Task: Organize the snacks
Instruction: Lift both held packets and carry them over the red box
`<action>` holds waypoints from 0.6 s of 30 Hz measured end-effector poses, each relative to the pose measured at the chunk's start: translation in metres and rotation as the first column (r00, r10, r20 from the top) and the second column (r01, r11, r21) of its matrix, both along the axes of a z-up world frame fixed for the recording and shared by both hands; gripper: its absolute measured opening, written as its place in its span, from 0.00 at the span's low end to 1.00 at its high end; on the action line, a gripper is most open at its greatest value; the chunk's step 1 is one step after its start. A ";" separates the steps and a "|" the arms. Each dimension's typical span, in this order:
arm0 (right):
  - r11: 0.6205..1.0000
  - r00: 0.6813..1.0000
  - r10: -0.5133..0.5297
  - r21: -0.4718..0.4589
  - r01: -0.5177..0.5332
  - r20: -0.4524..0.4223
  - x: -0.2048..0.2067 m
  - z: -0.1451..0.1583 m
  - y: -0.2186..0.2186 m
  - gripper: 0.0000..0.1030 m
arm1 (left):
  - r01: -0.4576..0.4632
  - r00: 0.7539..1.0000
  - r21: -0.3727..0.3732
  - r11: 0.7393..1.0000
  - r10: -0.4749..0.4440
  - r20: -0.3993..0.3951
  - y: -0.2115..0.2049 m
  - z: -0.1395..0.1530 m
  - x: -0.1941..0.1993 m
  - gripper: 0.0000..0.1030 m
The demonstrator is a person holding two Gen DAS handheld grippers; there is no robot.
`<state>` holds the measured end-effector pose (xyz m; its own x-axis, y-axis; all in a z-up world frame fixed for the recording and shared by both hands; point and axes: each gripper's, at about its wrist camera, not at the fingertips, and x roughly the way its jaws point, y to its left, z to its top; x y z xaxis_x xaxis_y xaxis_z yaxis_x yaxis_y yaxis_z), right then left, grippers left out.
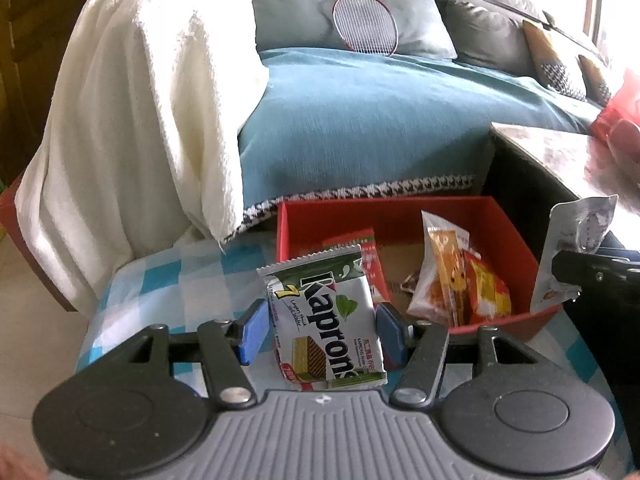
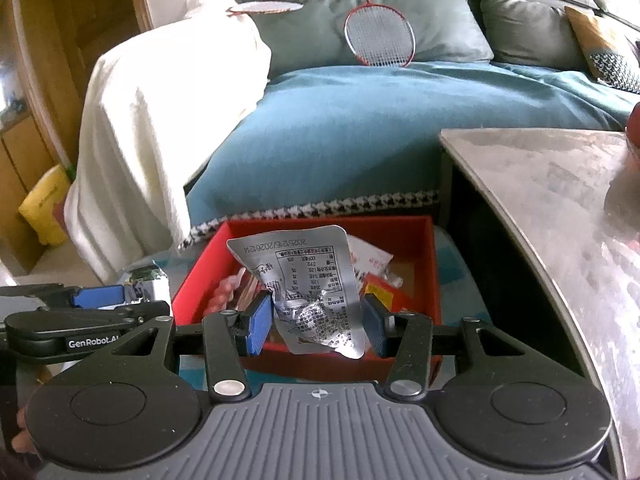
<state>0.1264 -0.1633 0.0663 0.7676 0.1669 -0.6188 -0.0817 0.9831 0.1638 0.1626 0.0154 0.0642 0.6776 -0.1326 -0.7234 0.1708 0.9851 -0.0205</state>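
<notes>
My left gripper (image 1: pixel 320 330) is shut on a green and white Kaprons wafer packet (image 1: pixel 326 320), held upright just in front of the red box (image 1: pixel 516 240). The box stands on a blue checked cloth (image 1: pixel 168 280) and holds several snack packets, among them an orange one (image 1: pixel 444 276). My right gripper (image 2: pixel 316 328) is shut on a crumpled silver packet (image 2: pixel 316 292), printed side toward the camera, above the near wall of the red box (image 2: pixel 192 284). In the right wrist view the left gripper (image 2: pixel 100 300) shows at the left edge. The silver packet (image 1: pixel 572 248) also shows at the right of the left wrist view.
A sofa with a teal cover (image 1: pixel 360 120) and a white blanket (image 1: pixel 132 120) stands behind the box. A badminton racket (image 1: pixel 364 24) leans on the cushions. A grey marbled table (image 2: pixel 560 216) rises to the right of the box. A yellow bag (image 2: pixel 44 204) lies far left.
</notes>
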 end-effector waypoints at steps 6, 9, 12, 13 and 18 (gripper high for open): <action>0.999 0.999 -0.037 0.009 0.037 0.021 0.010 0.004 -0.011 0.55 | -0.008 1.000 0.003 1.000 0.008 0.019 -0.008 0.002 0.016 0.51; 0.999 0.999 -0.047 0.012 0.047 0.023 0.016 0.004 -0.014 0.55 | -0.007 1.000 0.009 1.000 0.007 0.024 -0.013 0.001 0.022 0.51; 0.999 0.999 -0.049 0.006 0.049 0.022 0.021 0.003 -0.015 0.55 | -0.007 1.000 0.017 1.000 0.007 0.027 -0.017 -0.001 0.028 0.51; 0.999 0.999 -0.049 0.006 0.049 0.020 0.024 0.003 -0.016 0.55 | -0.008 1.000 0.019 1.000 0.008 0.027 -0.018 -0.001 0.030 0.51; 0.999 0.999 -0.048 0.003 0.048 0.004 0.036 0.001 -0.015 0.55 | -0.012 0.999 0.022 1.000 0.011 0.030 -0.023 -0.003 0.040 0.51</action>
